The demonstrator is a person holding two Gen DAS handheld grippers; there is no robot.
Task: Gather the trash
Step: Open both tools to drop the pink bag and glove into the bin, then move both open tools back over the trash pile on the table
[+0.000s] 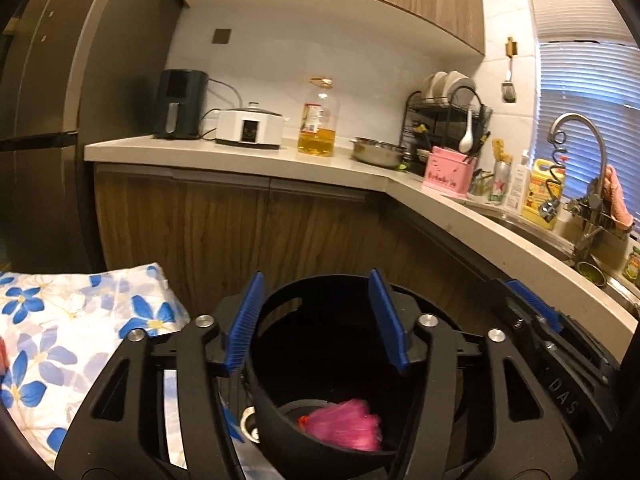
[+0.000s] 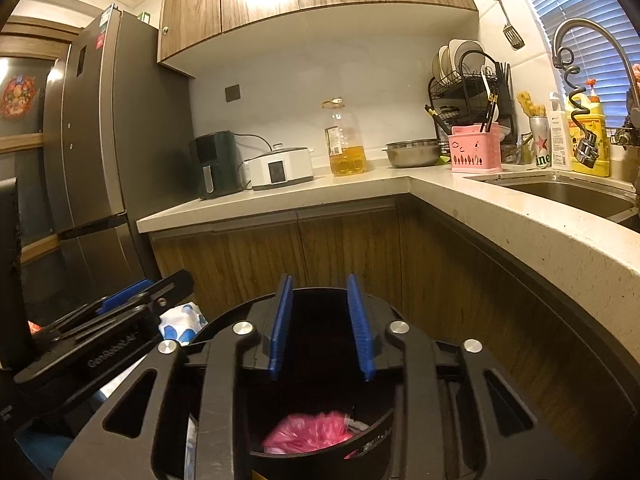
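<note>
A black round trash bin (image 1: 280, 364) stands on the floor below both grippers, with a crumpled pink plastic bag (image 1: 348, 424) inside it. The bin (image 2: 256, 320) and the pink bag (image 2: 308, 432) also show in the right wrist view. My left gripper (image 1: 316, 320) is open and empty, held over the bin's mouth. My right gripper (image 2: 322, 324) is open and empty, also over the bin. The right gripper shows at the right edge of the left wrist view (image 1: 536, 304); the left one shows at the left of the right wrist view (image 2: 124, 296).
A floral blue-and-white cloth (image 1: 68, 340) lies to the left of the bin. An L-shaped counter (image 2: 320, 188) holds an air fryer (image 2: 214, 164), a white cooker (image 2: 280, 168), an oil bottle (image 2: 346, 140), a steel bowl (image 2: 412, 152), a dish rack (image 2: 468, 80) and a sink (image 2: 568, 192). A fridge (image 2: 100, 140) stands at the left.
</note>
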